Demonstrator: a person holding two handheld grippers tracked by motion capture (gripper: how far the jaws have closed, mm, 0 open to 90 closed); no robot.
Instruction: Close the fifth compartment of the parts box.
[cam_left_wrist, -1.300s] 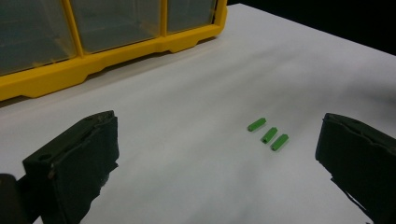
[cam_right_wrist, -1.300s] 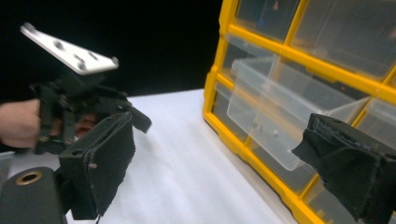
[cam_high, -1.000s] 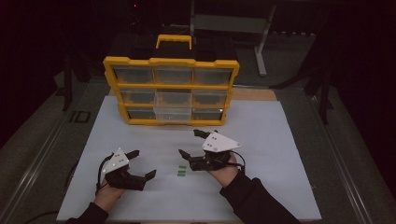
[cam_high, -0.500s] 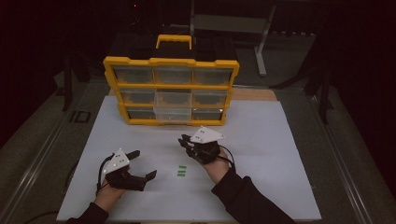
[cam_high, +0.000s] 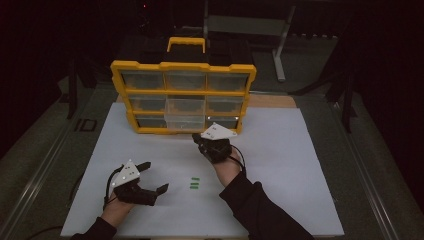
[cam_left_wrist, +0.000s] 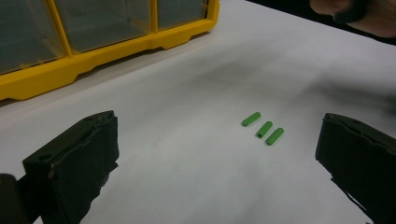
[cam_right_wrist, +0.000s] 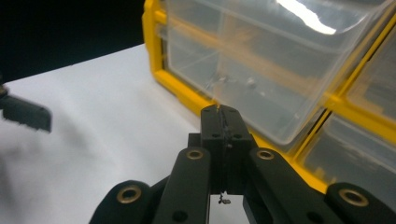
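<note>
Green standoffs (cam_high: 195, 183), three, lying side by side on white sheet (cam_high: 300, 165), between both hands, near of yellow organizer (cam_high: 183, 95). Left gripper (cam_high: 152, 177) spread wide, resting left of them. Right gripper (cam_high: 196, 137) pressed together, empty as far as visible, just before protruding clear middle drawer (cam_high: 184, 121).

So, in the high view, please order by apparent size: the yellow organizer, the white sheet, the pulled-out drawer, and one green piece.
1. White sheet, the largest.
2. Yellow organizer.
3. Pulled-out clear drawer, in the organizer's middle column.
4. One green piece, the smallest; the green pieces look alike in size.
</note>
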